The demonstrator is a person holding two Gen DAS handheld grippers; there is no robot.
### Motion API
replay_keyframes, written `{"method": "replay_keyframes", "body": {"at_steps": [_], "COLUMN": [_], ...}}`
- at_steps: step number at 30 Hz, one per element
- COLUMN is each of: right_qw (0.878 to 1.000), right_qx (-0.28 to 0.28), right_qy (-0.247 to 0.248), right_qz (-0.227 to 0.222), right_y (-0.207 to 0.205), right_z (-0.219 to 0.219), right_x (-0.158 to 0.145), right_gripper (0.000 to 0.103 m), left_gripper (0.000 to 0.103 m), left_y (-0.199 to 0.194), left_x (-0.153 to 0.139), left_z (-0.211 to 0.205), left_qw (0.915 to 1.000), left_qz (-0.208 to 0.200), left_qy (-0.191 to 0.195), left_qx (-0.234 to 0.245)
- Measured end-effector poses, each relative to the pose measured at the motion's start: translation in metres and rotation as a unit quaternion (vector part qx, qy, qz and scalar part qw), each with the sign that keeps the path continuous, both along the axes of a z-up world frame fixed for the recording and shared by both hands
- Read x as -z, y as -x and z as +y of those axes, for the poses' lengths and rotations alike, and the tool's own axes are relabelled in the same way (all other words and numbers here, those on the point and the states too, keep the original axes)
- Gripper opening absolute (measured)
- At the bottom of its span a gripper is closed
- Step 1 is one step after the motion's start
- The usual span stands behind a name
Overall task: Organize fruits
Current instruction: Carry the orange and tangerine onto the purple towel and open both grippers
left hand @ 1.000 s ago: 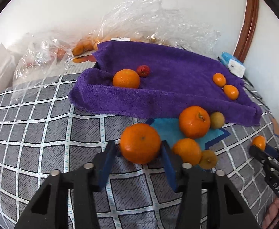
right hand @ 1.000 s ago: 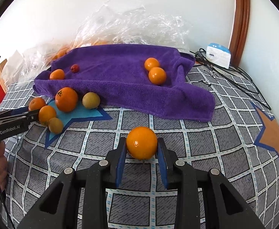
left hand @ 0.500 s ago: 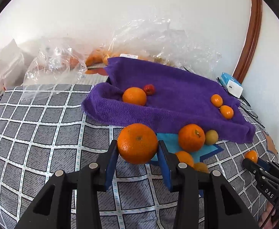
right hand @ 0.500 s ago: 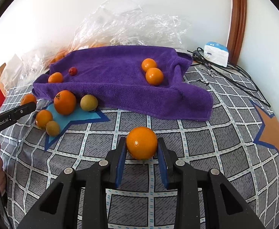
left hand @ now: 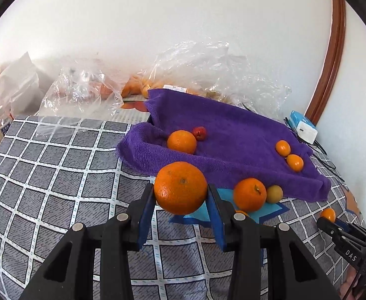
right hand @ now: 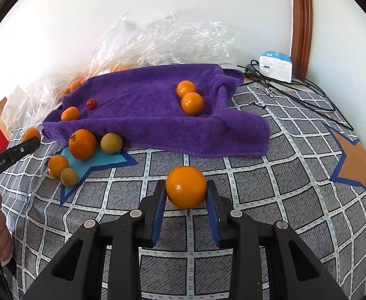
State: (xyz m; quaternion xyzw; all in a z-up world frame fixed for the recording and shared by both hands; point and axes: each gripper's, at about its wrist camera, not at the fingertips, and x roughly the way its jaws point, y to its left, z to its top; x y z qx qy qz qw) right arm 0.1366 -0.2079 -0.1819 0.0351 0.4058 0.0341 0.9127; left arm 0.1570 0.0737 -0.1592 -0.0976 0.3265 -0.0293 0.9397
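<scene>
Your purple towel (left hand: 233, 135) sits higher and farther off in the left wrist view than it did a second ago, because you have lifted the left tongs (left hand: 181, 197) off the checked bedspread (left hand: 57, 175) and tipped them toward the towel. They are closed snugly on the large orange (left hand: 180, 187), both blue pads pressed against its sides, and it now hangs in the air just short of the towel's near fold. That reads as the carry stage, so the fruit looks bound for the other orange (left hand: 181, 141) and the small red fruit (left hand: 199, 133) already resting on the cloth. Your right tongs (right hand: 186, 196) have hardly shifted: they grip the small orange (right hand: 186, 186) between nearly closed pads, low over the bedspread, well short of the towel. The two little oranges (right hand: 190, 97) lying on the towel's right part seem its likely company. Loose fruit is still waiting on the blue star patch (right hand: 100, 161), so sorting is only partly done.
</scene>
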Motion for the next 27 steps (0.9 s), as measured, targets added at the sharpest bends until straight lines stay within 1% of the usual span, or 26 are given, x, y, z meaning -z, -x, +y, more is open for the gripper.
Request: {"method": "replay_keyframes", "body": {"at_steps": [4, 7, 10, 12, 14, 17, 20, 24, 27], "right_qw": [1.000, 1.000, 1.000, 1.000, 1.000, 1.000, 1.000, 0.999, 0.999], "right_qx": [-0.002, -0.007, -0.007, -0.010, -0.013, -0.015, -0.016, -0.013, -0.013], "right_qy": [-0.004, -0.001, 0.008, 0.009, 0.013, 0.011, 0.012, 0.014, 0.017], "right_qz": [0.010, 0.009, 0.010, 0.008, -0.004, -0.015, -0.024, -0.040, -0.050], "right_y": [-0.002, -0.002, -0.002, -0.001, 0.002, 0.002, -0.002, -0.012, -0.021], "right_z": [-0.001, 0.002, 0.005, 0.007, 0.008, 0.008, 0.009, 0.010, 0.010], "right_x": [0.002, 0.001, 0.000, -0.005, -0.013, -0.023, -0.033, -0.049, -0.060], "right_gripper": [0.031, 0.031, 0.031, 0.031, 0.031, 0.031, 0.031, 0.031, 0.031], "left_gripper": [0.039, 0.039, 0.039, 0.039, 0.039, 0.039, 0.039, 0.039, 0.039], "left_y": [0.001, 0.001, 0.001, 0.005, 0.009, 0.014, 0.015, 0.013, 0.008], "left_x": [-0.001, -0.003, -0.003, -0.003, -0.006, -0.016, -0.029, -0.048, -0.059], "left_z": [0.003, 0.003, 0.003, 0.006, 0.010, 0.016, 0.019, 0.021, 0.023], "left_qw": [1.0000, 0.9999, 0.9999, 0.9999, 0.9998, 0.9999, 0.9998, 0.9995, 0.9996], "left_qz": [-0.004, -0.004, 0.012, 0.015, 0.019, 0.013, 0.007, -0.009, -0.014], "left_qy": [0.004, 0.005, 0.001, 0.000, 0.001, -0.004, -0.014, -0.024, -0.010], "left_qx": [-0.007, -0.008, 0.006, 0.000, 0.000, -0.009, -0.009, -0.018, -0.021]}}
